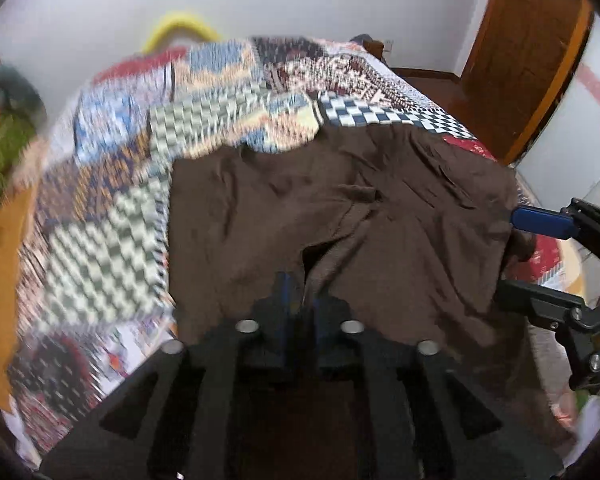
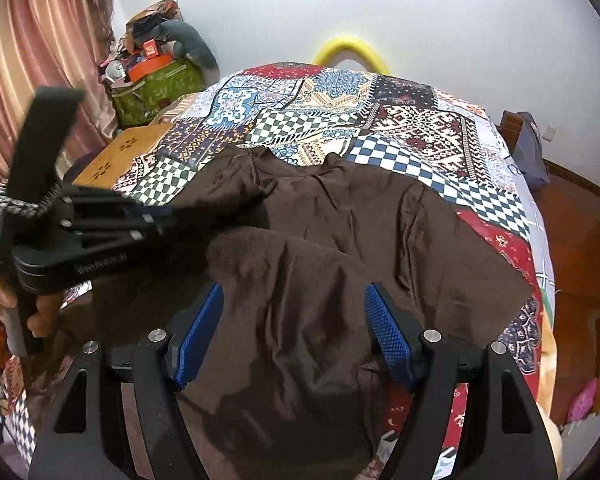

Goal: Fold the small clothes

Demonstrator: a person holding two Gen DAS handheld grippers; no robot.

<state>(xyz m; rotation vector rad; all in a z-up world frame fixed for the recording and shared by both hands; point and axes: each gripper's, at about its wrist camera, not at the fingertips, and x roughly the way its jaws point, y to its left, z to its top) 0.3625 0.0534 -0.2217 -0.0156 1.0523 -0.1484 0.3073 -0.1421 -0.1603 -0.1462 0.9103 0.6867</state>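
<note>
Item: dark brown soft cloth garment (image 2: 340, 240), spread rumpled over the near half of a bed under a multicoloured patchwork quilt (image 2: 380, 120); its near edge hangs toward both cameras.

Handling (judged): light, limp, thin fabric with a slight sheen; it will drape and crease, not hold shape, and may slide on the quilt. Not fragile. Best taken at a hem, a corner or a seam, pinching one layer only.

Left hand-held gripper (image 1: 300, 296): blue pads drawn together on a fold of the brown cloth at its near edge. That view is motion-blurred.

Right hand-held gripper (image 2: 296, 332): blue pads set wide apart, the cloth bunched up between them; whether either pad touches it cannot be told.

Also present: yellow curved tube (image 2: 350, 50) at the wall beyond the bed; green patterned bag (image 2: 156, 92) by pink curtains (image 2: 40, 60).
</note>
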